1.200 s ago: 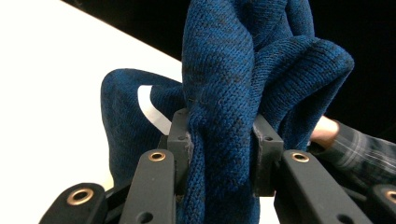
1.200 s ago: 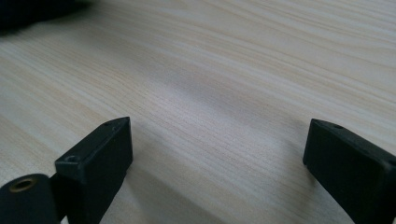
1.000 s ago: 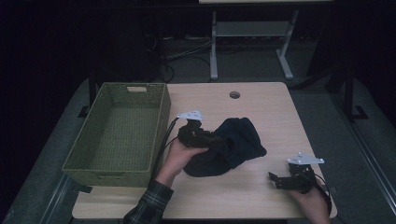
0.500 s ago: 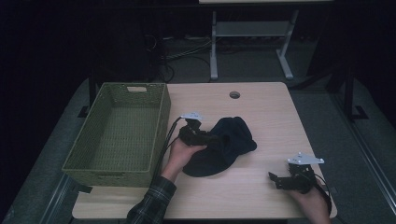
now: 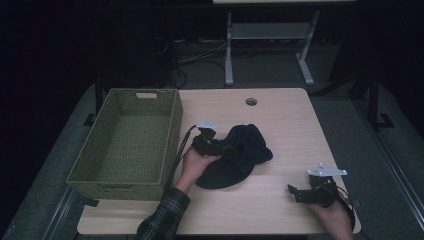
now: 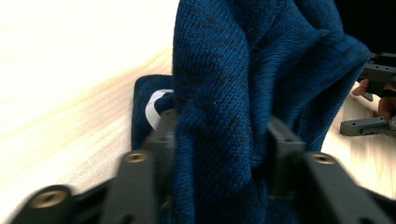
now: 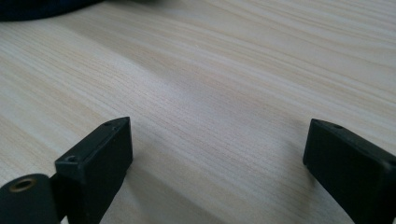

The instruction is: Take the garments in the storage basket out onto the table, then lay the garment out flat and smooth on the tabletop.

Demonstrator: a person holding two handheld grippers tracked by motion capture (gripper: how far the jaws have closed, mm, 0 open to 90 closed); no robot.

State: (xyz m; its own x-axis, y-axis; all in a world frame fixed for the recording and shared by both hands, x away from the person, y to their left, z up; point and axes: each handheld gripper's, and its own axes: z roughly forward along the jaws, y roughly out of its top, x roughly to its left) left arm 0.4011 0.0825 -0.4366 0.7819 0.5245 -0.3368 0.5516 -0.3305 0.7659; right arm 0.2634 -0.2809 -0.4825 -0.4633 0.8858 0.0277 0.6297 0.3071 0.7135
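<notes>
Since the earlier frames, the dark blue knit garment [image 5: 239, 155] has been drawn into a tighter heap and the left gripper [image 5: 220, 146] has sunk with it toward the tabletop; its jaws have just been opening, with a thick fold of the knit [image 6: 224, 107] between them. Whether the pads press the cloth at this moment cannot be told from the left gripper view, where the fold stands between both jaws. A small white label [image 6: 156, 106] shows on the fabric beside one jaw; no writing on it can be read. The garment lies on the light wooden table [image 5: 280, 115], near its middle, just beside the green woven basket [image 5: 170, 125] that stands at the table's left edge. The right gripper [image 5: 295, 192] rests low near the table's front right corner, well apart from the garment, its jaws spread wide over bare wood [image 7: 210, 93] with nothing between them. Open tabletop lies between the two grippers and beyond the garment toward the round cable hole [image 5: 251, 101] near the far edge.
</notes>
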